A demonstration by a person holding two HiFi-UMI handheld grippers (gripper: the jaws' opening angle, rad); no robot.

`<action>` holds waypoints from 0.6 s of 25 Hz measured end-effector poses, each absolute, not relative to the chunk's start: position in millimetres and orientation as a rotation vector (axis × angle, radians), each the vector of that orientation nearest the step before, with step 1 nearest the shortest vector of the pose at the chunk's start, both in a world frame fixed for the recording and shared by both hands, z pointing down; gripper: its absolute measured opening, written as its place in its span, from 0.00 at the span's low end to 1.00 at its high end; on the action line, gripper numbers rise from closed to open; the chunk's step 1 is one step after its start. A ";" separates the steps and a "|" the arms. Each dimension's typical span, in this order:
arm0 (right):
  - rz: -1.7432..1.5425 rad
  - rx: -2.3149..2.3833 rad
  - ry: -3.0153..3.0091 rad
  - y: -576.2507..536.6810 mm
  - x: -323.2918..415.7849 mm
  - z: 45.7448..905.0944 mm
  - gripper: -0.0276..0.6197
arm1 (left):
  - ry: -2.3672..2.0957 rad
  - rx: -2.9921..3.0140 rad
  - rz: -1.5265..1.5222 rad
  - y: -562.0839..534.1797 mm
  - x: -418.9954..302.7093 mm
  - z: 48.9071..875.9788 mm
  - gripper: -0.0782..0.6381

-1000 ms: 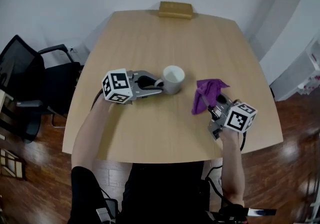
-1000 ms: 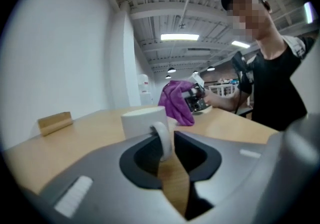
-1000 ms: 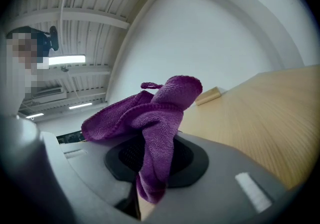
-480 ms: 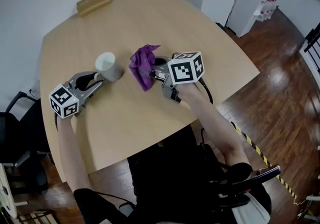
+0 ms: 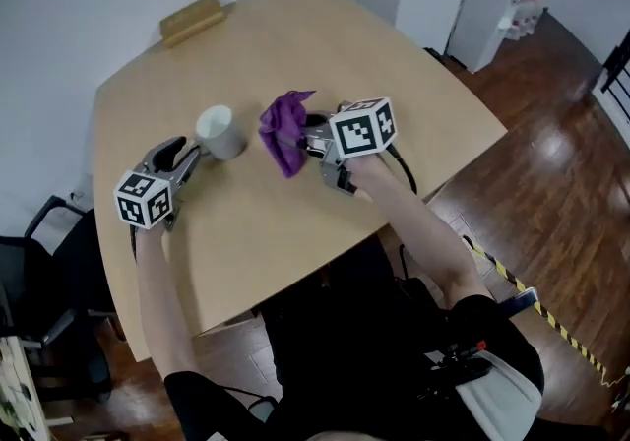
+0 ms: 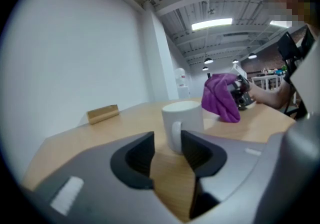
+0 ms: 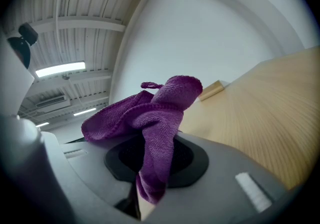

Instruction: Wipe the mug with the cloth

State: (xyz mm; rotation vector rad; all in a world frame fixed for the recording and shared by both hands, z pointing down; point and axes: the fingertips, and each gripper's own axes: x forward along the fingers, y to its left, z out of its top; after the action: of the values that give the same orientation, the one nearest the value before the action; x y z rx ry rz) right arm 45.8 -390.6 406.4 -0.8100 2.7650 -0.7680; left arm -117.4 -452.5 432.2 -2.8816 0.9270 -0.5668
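One white ceramic mug (image 5: pixel 220 131), upright on the pale wooden table (image 5: pixel 394 75), interior plain white. One purple knitted cloth (image 5: pixel 284 127), near the mug, clenched in the right gripper (image 5: pixel 307 141). Left gripper (image 5: pixel 189 153): jaws just opened and released, mug handle just beyond their tips; one tan block (image 5: pixel 191 19) at the table's far edge.
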 end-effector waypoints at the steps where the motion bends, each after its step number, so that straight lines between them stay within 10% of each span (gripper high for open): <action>1: -0.746 -0.845 2.780 -385.2 53.0 402.2 0.17 | 0.941 -2.877 -0.562 -449.7 -110.6 430.3 0.37; 15: -0.819 -0.856 2.789 -379.5 53.9 398.2 0.17 | 0.902 -2.883 -0.589 -439.3 -76.6 426.5 0.32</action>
State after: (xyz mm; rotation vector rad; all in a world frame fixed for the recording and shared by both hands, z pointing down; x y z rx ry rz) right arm 53.9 -379.5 398.2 -0.8564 2.7894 -0.8192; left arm -76.6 -439.3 426.5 -2.8830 0.9023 -0.5885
